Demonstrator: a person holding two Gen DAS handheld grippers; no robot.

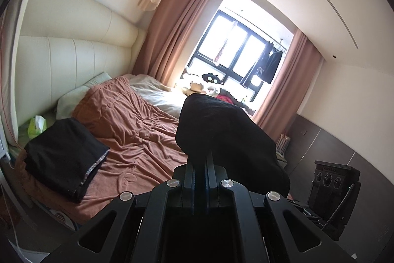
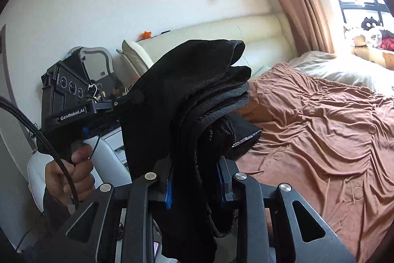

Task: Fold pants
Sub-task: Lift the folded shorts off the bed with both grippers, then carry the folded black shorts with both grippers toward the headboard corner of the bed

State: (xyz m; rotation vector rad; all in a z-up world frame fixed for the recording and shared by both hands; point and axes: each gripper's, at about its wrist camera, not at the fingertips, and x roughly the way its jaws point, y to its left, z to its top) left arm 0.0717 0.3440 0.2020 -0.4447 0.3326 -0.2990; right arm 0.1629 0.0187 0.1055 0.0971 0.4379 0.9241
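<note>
Black pants (image 2: 187, 100) held up in the air above the bed edge, bunched into several thick folded layers, gripped from both sides. Right tongs (image 2: 195, 186) clamped on the lower part of the bundle: cloth fills the gap between the blue-padded fingers (image 2: 168, 191), waistband cord hanging in a loop below. Left tongs (image 1: 201, 164) pressed together on a thin edge of the pants (image 1: 221, 130), fabric mounding up over and past the tips. In the right wrist view the left tongs (image 2: 118, 102) come in from the left into the side of the bundle, held by the person's left hand (image 2: 71, 171) on the handle, braided cable trailing down.

Bed (image 1: 138, 130) with a rumpled rust-brown blanket below and beyond the pants. A second black garment (image 1: 64, 157), already folded, lies on the near-left corner of the bed, pale trim along one edge. Cream padded headboard (image 1: 73, 58) behind. Green tissue pack (image 1: 37, 127) beside the folded garment, near the headboard. Pink curtains (image 1: 172, 24) frame a bright window (image 1: 229, 41); plush toys (image 2: 369, 38) sit on the sill by the far bed end.
</note>
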